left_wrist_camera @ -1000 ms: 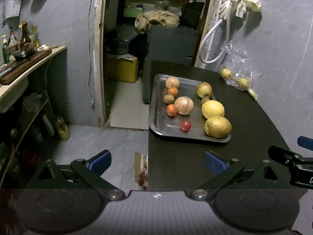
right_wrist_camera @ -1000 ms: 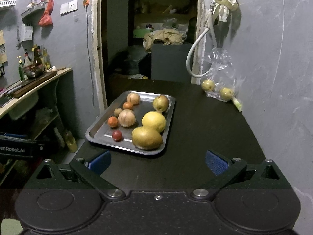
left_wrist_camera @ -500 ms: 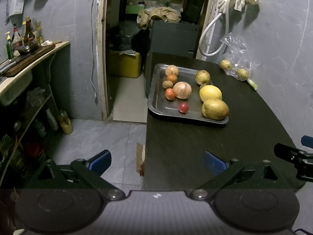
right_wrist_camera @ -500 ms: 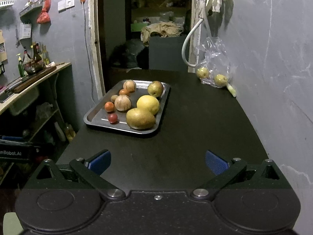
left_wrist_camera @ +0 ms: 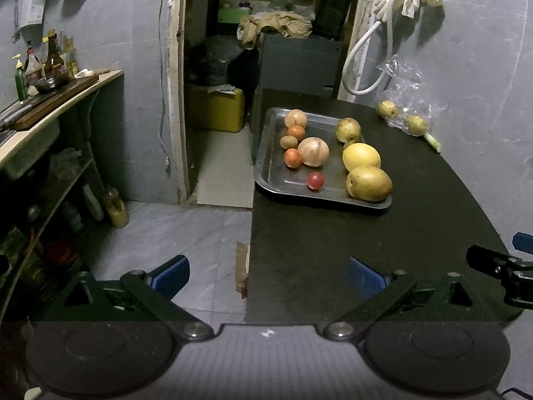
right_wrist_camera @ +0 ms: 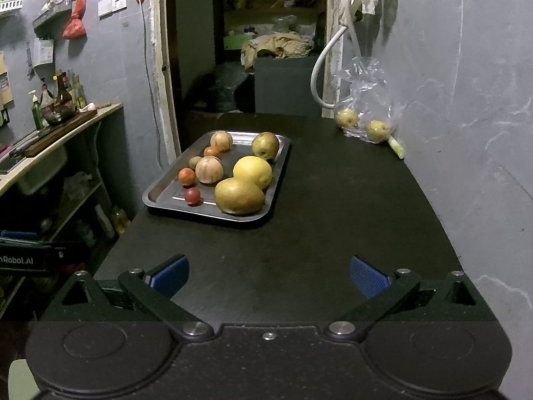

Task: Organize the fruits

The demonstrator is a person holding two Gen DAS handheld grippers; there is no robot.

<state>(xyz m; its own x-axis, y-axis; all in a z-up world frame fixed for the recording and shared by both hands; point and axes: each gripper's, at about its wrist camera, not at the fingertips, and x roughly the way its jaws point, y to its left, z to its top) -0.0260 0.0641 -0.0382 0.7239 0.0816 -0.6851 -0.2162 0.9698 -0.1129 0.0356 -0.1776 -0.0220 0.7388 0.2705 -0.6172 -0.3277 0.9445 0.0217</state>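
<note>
A steel tray [right_wrist_camera: 278, 166] of mixed fruit sits on the left part of a dark table [right_wrist_camera: 333, 233], while the left gripper [left_wrist_camera: 266, 275] and the right gripper [right_wrist_camera: 268, 275] hang back over the near edge, both spread wide and holding nothing. Nearest on the tray lies a large brownish-yellow fruit [right_wrist_camera: 239, 196], touching a yellow citrus [right_wrist_camera: 252, 171] behind it; a pear [right_wrist_camera: 265, 145] stands toward the far corner. On the left side are a small red fruit [right_wrist_camera: 192, 196], two orange ones [right_wrist_camera: 186, 176] and two pale round pieces [right_wrist_camera: 209, 169], which in this dim light may be fruit or onions. A clear bag [right_wrist_camera: 364, 106] with two more pears [right_wrist_camera: 346, 117] leans at the wall, well apart from the tray.

The two big fruits look heavy and firm; a grip across the widest part, pads on opposite flanks, should hold them. The small red one is likely smooth, soft and prone to roll, so it wants a light, centred pinch. The bag is limp and slippery, best gathered at its neck.
</note>
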